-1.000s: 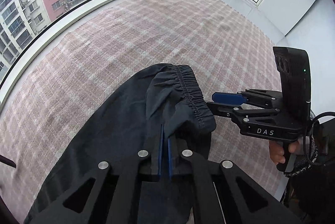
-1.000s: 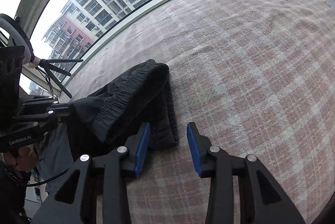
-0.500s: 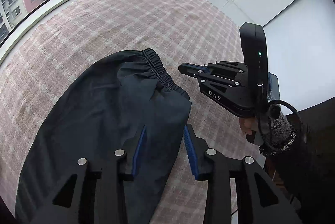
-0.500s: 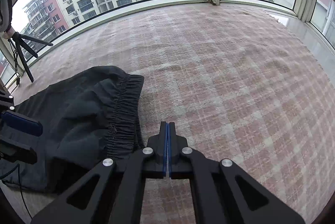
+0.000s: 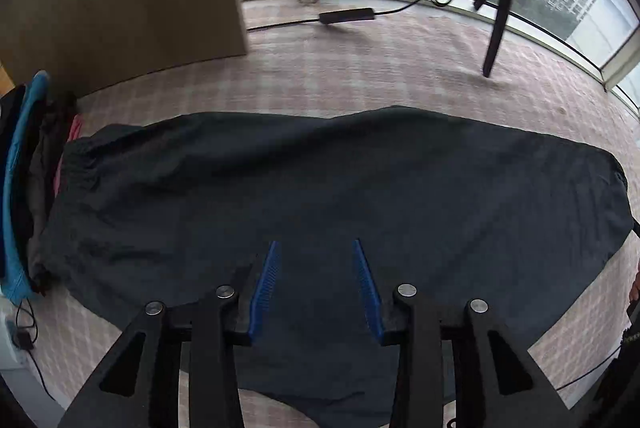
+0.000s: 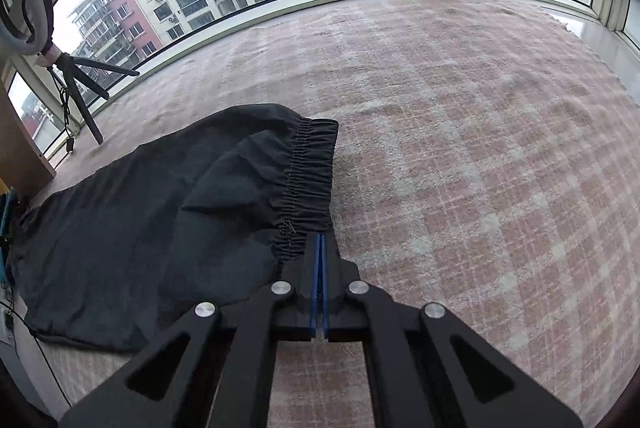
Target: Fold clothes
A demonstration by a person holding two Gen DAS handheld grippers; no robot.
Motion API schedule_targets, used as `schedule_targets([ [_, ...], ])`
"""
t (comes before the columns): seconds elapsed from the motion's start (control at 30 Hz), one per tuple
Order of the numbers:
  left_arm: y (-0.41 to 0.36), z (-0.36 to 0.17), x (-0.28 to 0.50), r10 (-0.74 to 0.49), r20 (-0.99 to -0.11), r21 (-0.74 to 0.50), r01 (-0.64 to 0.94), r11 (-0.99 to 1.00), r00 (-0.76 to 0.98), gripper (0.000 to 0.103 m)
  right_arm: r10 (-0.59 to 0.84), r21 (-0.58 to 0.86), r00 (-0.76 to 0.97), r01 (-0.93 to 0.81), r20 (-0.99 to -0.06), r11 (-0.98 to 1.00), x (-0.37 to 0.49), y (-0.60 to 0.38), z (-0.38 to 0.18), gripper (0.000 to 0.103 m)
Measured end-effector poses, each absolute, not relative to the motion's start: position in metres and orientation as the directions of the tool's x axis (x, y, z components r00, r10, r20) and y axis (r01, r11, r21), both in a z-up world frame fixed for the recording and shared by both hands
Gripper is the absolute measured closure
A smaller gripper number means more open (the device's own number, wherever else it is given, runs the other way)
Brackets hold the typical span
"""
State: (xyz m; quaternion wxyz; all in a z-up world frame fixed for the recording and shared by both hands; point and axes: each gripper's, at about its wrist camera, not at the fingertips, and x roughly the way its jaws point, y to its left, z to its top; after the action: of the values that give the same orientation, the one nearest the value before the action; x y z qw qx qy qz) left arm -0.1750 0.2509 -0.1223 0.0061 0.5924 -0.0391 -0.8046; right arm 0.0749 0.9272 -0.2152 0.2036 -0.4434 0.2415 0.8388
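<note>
Carpet (image 6: 460,132), pink plaid, fills the floor of a glazed bay and serves as the folding surface. On it lies the one garment in play, dark trousers (image 5: 320,180), spread nearly flat and running across the left view from a bunched end at the left to a rounded end at the right. Laid out long like this, they look ready for a lengthwise or end-to-end fold, though that is a judgement.

A clothes pile (image 5: 24,188) with a blue piece sits against the trousers' left end, probably finished or waiting items. A tripod (image 5: 496,8) stands well behind, near the window, out of the way.

The left gripper (image 5: 316,260) hovers over the trousers' near middle with its fingers spread and nothing between them, seemingly placed to pick a new hold. The right gripper (image 6: 320,248) has its blue pads pressed together at the near end of the waistband (image 6: 312,168); whether cloth is actually pinched there is hard to tell, since the fingers hide the contact.

Only the right view shows the elastic waistband and the bare carpet beyond it. Only the left view shows the full length of the trousers and the pile.
</note>
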Motion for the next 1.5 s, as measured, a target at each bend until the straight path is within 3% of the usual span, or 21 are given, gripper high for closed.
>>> schedule_targets([
  [0.1, 0.121, -0.123, -0.180, -0.212, -0.931, 0.141, 0.243, -0.960, -0.296, 0.066, 0.143, 0.192, -0.492, -0.567, -0.859, -0.801, 0.070, 0.925, -0.216, 0.092],
  [0.23, 0.043, -0.129, -0.198, -0.219, -0.930, 0.129, 0.296, -0.947, -0.295, 0.066, 0.183, 0.123, -0.425, -0.599, -0.886, -0.792, 0.065, 0.927, -0.216, 0.084],
  [0.33, 0.050, -0.132, -0.226, -0.224, -0.917, 0.185, 0.147, -0.972, -0.329, 0.063, 0.210, 0.061, -0.368, -0.604, -0.906, -0.795, 0.057, 0.923, -0.215, 0.084],
  [0.43, 0.084, -0.138, -0.257, -0.226, -0.891, 0.267, -0.050, -0.962, -0.393, 0.038, 0.257, -0.029, -0.302, -0.595, -0.918, -0.803, 0.046, 0.916, -0.214, 0.084],
  [0.47, 0.092, -0.143, -0.268, -0.223, -0.887, 0.286, -0.100, -0.953, -0.405, 0.037, 0.267, -0.050, -0.282, -0.596, -0.922, -0.802, 0.043, 0.915, -0.214, 0.084],
  [0.57, 0.105, -0.160, -0.302, -0.202, -0.894, 0.297, -0.191, -0.936, -0.400, 0.037, 0.285, -0.091, -0.235, -0.603, -0.929, -0.793, 0.037, 0.913, -0.215, 0.084],
  [0.73, 0.088, -0.186, -0.338, -0.059, -0.950, 0.139, -0.248, -0.959, -0.307, 0.037, 0.321, -0.153, -0.179, -0.606, -0.930, -0.781, 0.031, 0.909, -0.216, 0.084],
  [1.07, 0.082, -0.213, -0.348, 0.107, -0.972, -0.037, -0.310, -0.950, -0.209, 0.034, 0.360, -0.216, -0.127, -0.603, -0.924, -0.768, 0.018, 0.904, -0.218, 0.084],
  [1.1, 0.084, -0.215, -0.349, 0.117, -0.970, -0.046, -0.315, -0.948, -0.212, 0.037, 0.365, -0.225, -0.122, -0.600, -0.923, -0.768, 0.016, 0.903, -0.218, 0.084],
  [1.13, 0.087, -0.215, -0.349, 0.118, -0.968, -0.043, -0.318, -0.947, -0.221, 0.049, 0.370, -0.232, -0.118, -0.597, -0.921, -0.768, 0.014, 0.901, -0.219, 0.084],
  [1.3, 0.097, -0.205, -0.343, 0.063, -0.959, 0.025, -0.304, -0.952, -0.276, 0.063, 0.376, -0.243, -0.101, -0.603, -0.921, -0.759, 0.006, 0.898, -0.229, 0.084],
  [1.43, 0.088, -0.179, -0.337, 0.028, -0.951, 0.037, -0.201, -0.979, -0.309, 0.078, 0.388, -0.256, -0.104, -0.593, -0.916, -0.763, 0.005, 0.892, -0.230, 0.084],
  [1.47, 0.085, -0.172, -0.334, 0.015, -0.949, 0.042, -0.174, -0.984, -0.315, 0.086, 0.387, -0.258, -0.103, -0.588, -0.916, -0.767, 0.007, 0.891, -0.231, 0.084],
  [1.5, 0.083, -0.166, -0.332, 0.005, -0.948, 0.048, -0.159, -0.986, -0.319, 0.087, 0.385, -0.257, -0.103, -0.584, -0.917, -0.770, 0.009, 0.888, -0.232, 0.084],
])
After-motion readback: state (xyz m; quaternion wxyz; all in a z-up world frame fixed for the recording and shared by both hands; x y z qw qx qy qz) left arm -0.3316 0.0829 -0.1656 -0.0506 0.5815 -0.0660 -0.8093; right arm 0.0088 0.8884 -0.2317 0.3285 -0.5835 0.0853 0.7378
